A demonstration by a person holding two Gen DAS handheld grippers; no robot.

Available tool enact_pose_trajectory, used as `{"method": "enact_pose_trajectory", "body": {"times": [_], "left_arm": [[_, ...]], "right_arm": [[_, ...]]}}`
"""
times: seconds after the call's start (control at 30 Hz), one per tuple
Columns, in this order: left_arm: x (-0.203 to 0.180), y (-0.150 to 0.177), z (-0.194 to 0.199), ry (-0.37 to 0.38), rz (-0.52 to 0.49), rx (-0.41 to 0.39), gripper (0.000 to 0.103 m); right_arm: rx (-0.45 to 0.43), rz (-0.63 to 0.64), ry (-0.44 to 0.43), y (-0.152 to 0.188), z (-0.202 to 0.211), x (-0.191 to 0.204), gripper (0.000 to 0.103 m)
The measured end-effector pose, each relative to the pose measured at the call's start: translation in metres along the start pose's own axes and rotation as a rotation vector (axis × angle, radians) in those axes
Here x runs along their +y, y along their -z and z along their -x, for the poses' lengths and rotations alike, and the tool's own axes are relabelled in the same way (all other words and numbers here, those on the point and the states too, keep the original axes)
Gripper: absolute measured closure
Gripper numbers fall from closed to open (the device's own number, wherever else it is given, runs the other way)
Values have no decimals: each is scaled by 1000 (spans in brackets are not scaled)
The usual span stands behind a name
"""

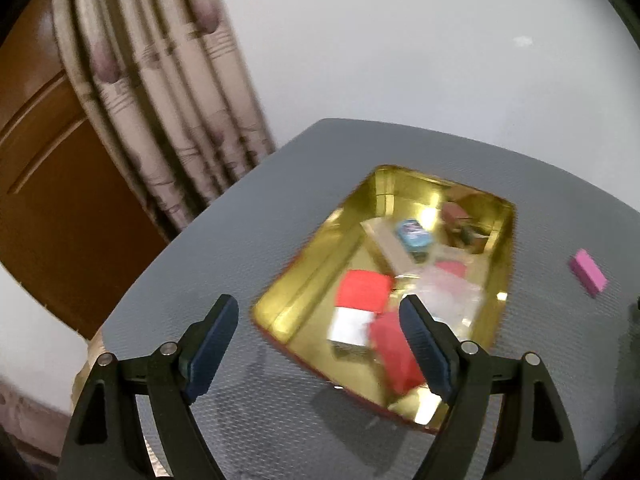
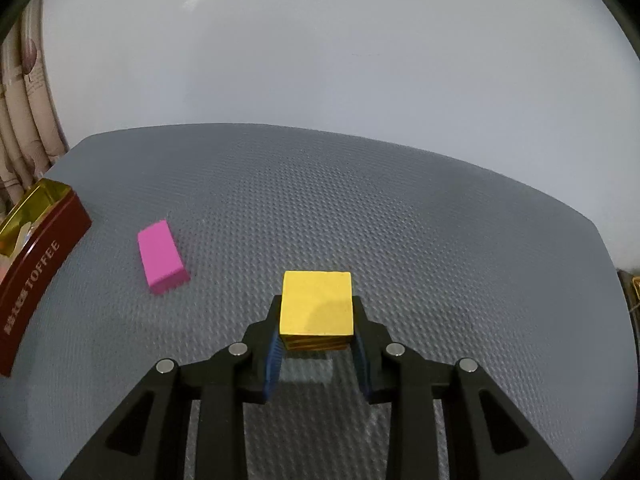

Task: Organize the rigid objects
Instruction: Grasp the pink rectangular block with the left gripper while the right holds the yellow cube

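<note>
- The toffee tin [image 1: 505, 248], gold inside and dark red outside, lies open on the grey textured mat [image 2: 360, 200]; in it I see a red block [image 1: 362, 290], a white block [image 1: 350, 326], a small blue piece [image 1: 414, 234] and more, blurred.
- My left gripper [image 1: 320, 336] hangs spread over the tin's near end, empty.
- My right gripper [image 2: 316, 344] pinches a yellow block [image 2: 316, 304], well right of the tin.
- A pink block [image 2: 162, 256] lies on the mat between tin and yellow block.
- Behind the tin: a patterned curtain [image 1: 160, 100], a wooden door [image 1: 48, 184], a white wall [image 1: 400, 40].
</note>
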State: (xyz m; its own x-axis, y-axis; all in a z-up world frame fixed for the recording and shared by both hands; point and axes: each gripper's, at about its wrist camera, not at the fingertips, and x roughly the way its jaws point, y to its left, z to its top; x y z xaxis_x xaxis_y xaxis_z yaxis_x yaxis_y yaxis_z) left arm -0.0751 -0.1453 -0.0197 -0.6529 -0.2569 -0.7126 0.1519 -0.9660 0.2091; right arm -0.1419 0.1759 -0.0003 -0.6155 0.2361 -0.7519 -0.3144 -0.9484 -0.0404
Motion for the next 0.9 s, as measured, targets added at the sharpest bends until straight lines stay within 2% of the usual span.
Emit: {"method": "enact_pose_trajectory", "body": {"times": [0.17, 0.4, 0.53, 0.7, 0.8, 0.9], "left_arm": [[-41, -9, 13, 103, -49, 21, 23], [-109, -18, 19, 269, -110, 135, 20], [-151, -26, 14, 319, -156, 184, 20], [-199, -35, -7, 391, -142, 269, 20], [-224, -38, -23, 394, -126, 311, 20], [-243, -41, -36, 367, -108, 315, 21]], "right_arm": [[10, -30, -1, 15, 4, 0, 73], [10, -33, 13, 36, 2, 5, 73], [16, -72, -9, 41, -2, 6, 73], [25, -62, -6, 44, -7, 20, 73], [26, -67, -11, 45, -9, 25, 73], [26, -70, -15, 51, -5, 22, 73]]}}
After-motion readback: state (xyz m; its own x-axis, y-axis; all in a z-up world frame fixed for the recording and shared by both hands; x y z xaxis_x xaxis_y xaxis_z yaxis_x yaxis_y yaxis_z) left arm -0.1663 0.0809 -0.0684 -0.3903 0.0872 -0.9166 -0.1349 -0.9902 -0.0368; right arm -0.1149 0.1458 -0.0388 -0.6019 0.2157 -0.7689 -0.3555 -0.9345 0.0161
